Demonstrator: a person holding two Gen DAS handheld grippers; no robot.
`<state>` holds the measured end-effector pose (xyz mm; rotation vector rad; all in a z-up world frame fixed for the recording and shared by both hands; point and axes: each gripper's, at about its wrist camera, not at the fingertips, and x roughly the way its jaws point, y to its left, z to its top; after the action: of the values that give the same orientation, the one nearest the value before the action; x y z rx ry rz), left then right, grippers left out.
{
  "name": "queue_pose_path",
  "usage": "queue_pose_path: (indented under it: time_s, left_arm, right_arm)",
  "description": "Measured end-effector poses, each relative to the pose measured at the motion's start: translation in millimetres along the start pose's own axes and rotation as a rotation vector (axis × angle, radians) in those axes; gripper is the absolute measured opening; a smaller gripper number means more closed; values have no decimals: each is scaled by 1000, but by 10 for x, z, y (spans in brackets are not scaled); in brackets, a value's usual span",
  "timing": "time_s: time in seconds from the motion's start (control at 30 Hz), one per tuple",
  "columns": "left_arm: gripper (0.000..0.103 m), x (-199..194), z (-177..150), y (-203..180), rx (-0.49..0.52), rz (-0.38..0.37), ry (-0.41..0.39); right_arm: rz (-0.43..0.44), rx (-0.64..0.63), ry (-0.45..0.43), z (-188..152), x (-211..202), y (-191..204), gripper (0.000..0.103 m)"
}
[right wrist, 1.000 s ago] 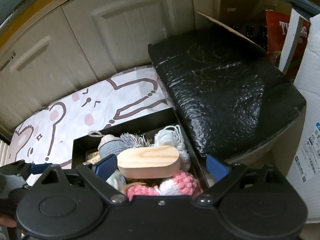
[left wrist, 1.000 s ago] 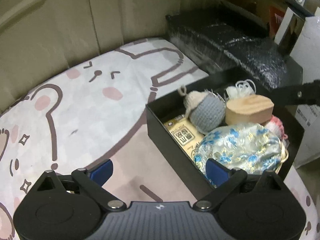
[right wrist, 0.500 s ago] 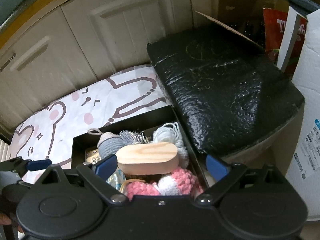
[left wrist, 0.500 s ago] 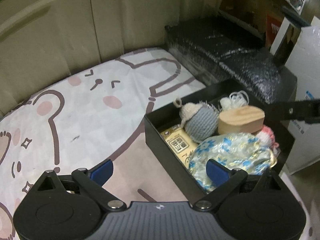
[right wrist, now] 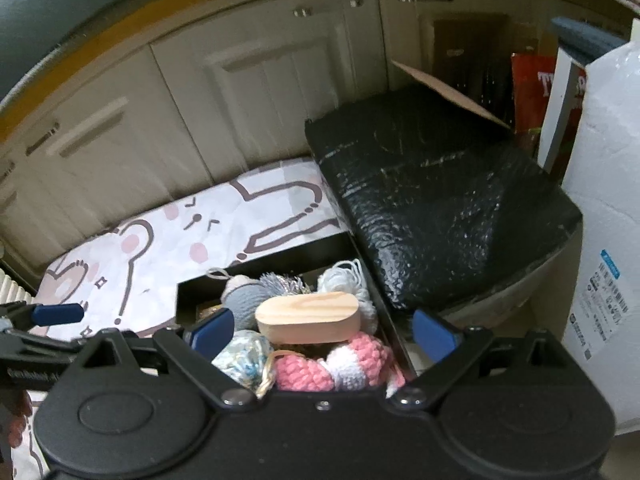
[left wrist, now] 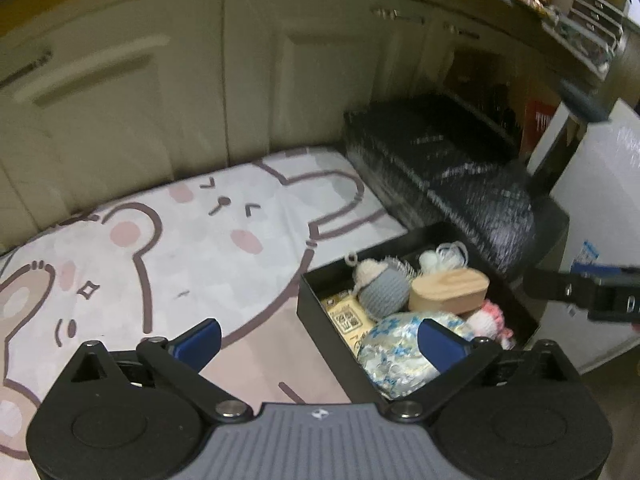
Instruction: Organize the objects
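A black box [left wrist: 320, 322] is set on a bear-printed mat [left wrist: 180, 248], close beside a bundle wrapped in black film [right wrist: 440, 200]. Packed inside are recorded: a wooden oval block [right wrist: 306, 316] lying on top; a grey crocheted ball [left wrist: 384, 292]; a white yarn tuft [right wrist: 348, 280]; a pink-and-white crocheted piece [right wrist: 340, 368]; a blue-flowered fabric pouch [left wrist: 396, 356]; a yellow printed packet [left wrist: 346, 316] against the box floor. Cream cabinet doors [right wrist: 260, 92] are seen behind the mat.

The left gripper [left wrist: 318, 342] is held above the box's near corner, its jaws having just been opened further, wide apart, with nothing between them. The right gripper [right wrist: 324, 332] is held over the box, jaws likewise wide apart and gripping nothing.
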<state>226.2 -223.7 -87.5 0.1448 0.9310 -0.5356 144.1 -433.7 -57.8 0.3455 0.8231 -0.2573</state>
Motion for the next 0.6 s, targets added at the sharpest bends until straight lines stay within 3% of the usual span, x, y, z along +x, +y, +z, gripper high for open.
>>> queue_pose_path:
  time_s: [0.6]
  left_arm:
    - [103, -1069, -173, -58, 13, 6, -121]
  right_arm:
    - [7, -61, -87, -118, -919, 319, 98]
